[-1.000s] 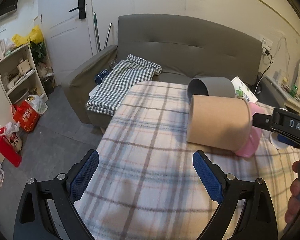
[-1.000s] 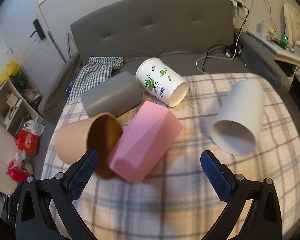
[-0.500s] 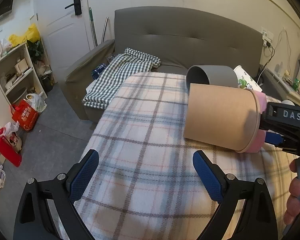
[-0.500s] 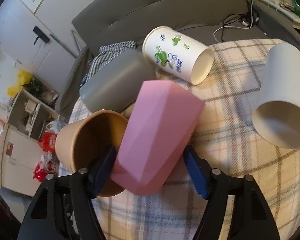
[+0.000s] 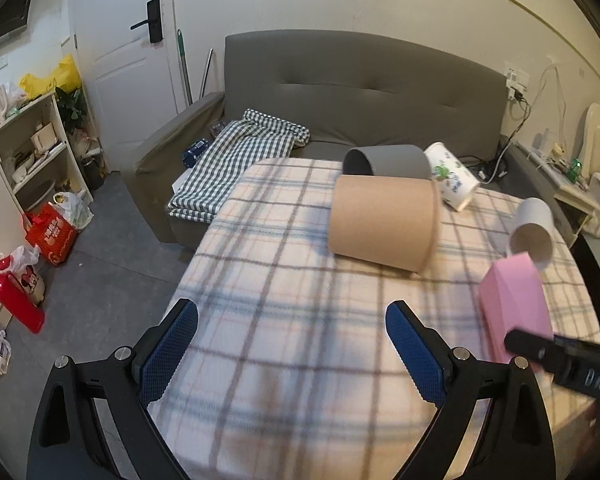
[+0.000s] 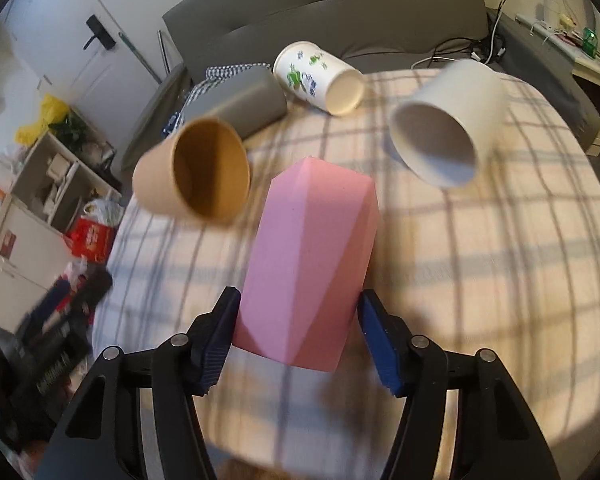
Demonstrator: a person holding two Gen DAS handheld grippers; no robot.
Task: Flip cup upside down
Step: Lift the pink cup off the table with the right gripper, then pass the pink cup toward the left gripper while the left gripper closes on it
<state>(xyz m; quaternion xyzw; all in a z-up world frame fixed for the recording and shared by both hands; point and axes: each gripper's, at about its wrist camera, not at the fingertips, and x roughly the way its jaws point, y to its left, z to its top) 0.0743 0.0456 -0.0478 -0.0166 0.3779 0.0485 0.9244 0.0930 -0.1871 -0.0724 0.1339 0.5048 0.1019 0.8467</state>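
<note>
My right gripper (image 6: 300, 336) is shut on a pink faceted cup (image 6: 312, 264) and holds it lifted, tilted with its closed end pointing away from me. The pink cup also shows in the left wrist view (image 5: 514, 308), at the right with the right gripper's black body below it. A brown cup (image 6: 196, 176) (image 5: 384, 224), a grey cup (image 6: 240, 104) (image 5: 388, 160), a white floral cup (image 6: 320, 76) (image 5: 452, 184) and a plain white cup (image 6: 444, 120) (image 5: 534, 228) lie on their sides on the plaid tablecloth. My left gripper (image 5: 292, 344) is open and empty over the near cloth.
The round table with the plaid cloth (image 5: 284, 280) stands in front of a grey sofa (image 5: 360, 92) with a checked cloth (image 5: 240, 152) on it. A shelf (image 5: 36, 152) and bags (image 5: 52, 232) stand on the floor at the left. A side table (image 6: 580, 48) is at the right.
My right gripper closed on the pink cup and lifted it away from the brown cup, toward me. The left gripper drew back slightly and stayed open.
</note>
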